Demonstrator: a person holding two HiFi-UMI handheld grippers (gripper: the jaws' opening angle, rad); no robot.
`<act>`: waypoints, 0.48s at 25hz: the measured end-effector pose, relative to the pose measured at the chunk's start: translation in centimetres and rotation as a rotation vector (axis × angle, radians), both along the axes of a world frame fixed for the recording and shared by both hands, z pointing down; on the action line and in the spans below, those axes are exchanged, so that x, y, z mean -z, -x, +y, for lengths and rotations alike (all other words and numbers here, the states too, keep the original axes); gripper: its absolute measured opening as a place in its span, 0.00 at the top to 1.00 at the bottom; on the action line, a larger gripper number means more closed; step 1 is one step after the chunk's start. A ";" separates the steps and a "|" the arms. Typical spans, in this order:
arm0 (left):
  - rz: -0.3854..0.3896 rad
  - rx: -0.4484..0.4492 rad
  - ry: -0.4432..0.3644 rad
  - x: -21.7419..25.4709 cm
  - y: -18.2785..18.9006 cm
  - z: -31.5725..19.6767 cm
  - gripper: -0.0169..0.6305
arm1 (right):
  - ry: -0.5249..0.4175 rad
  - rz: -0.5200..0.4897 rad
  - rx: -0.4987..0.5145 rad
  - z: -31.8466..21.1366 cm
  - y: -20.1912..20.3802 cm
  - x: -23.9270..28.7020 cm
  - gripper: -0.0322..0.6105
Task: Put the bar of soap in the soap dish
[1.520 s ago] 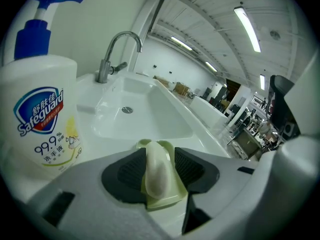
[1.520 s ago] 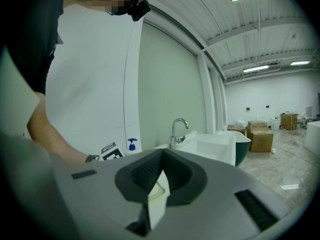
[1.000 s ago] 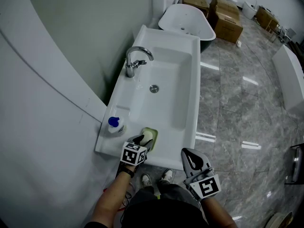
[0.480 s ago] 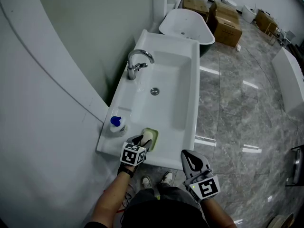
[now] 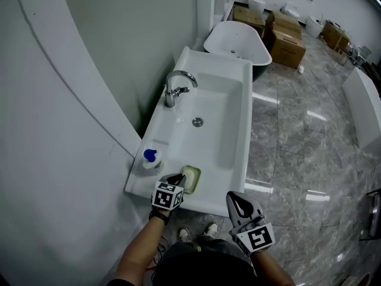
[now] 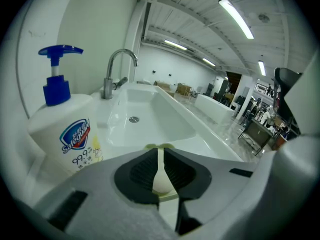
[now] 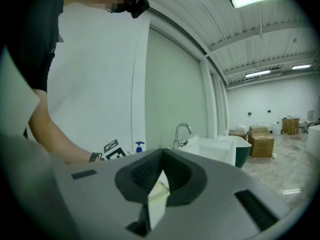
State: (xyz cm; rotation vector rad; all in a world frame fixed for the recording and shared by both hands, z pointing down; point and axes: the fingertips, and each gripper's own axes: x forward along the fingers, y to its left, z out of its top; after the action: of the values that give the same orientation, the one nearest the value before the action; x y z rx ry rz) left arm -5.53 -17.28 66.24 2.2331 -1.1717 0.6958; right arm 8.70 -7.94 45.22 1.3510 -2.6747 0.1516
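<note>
1. Left gripper (image 5: 178,180) has backed off the soap dish (image 5: 197,173) since a second ago. Its jaws stood wide then and are closing now, down to a thin slit with nothing gripped
2. Bar of soap (image 5: 190,179) lies flat in the dish, on the near end of the sink (image 5: 205,142) top, just ahead of the left gripper's tips
3. Soap's long axis follows the dish's, running away from the person along the sink's length, roughly toward the faucet (image 5: 177,87)
4. Right gripper (image 5: 231,196) has its jaws together and empty, and is held off the sink's front edge, apart from the dish
5. Pump bottle (image 5: 149,159) with a blue top stands left of the dish, near it but not touching
6. Left gripper view only: soap as a pale sliver through the slit, green dish rim just above the jaw tips, bottle label close up at left
7. Right gripper view only: the person's forearm and the left gripper's marker cube (image 7: 113,149); can't make out the soap there
8. Head view only: both grippers together, and the whole outline of the dish
</note>
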 end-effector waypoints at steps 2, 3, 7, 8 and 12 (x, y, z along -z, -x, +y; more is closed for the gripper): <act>-0.009 0.009 -0.019 0.5 0.4 -0.2 0.91 | -0.003 -0.002 -0.001 0.0 0.0 0.2 0.93; -0.012 0.013 -0.030 0.8 0.6 -0.3 0.91 | -0.005 -0.003 -0.001 0.0 0.0 0.3 0.93; -0.014 0.018 -0.078 2.2 1.2 -1.0 0.94 | -0.012 0.001 0.000 -0.3 0.3 0.5 0.93; -0.012 0.017 -0.091 2.7 1.3 -1.2 0.94 | -0.015 0.002 0.001 -0.4 0.3 0.6 0.93; -0.011 0.012 -0.178 5.2 1.4 -1.5 0.94 | -0.026 0.007 0.005 -0.7 0.7 1.2 0.93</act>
State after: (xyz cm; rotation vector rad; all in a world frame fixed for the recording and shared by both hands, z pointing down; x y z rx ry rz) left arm -6.93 -18.82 61.05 2.3684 -1.2970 0.6212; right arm 8.02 -8.67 44.05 1.3491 -2.6839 0.1121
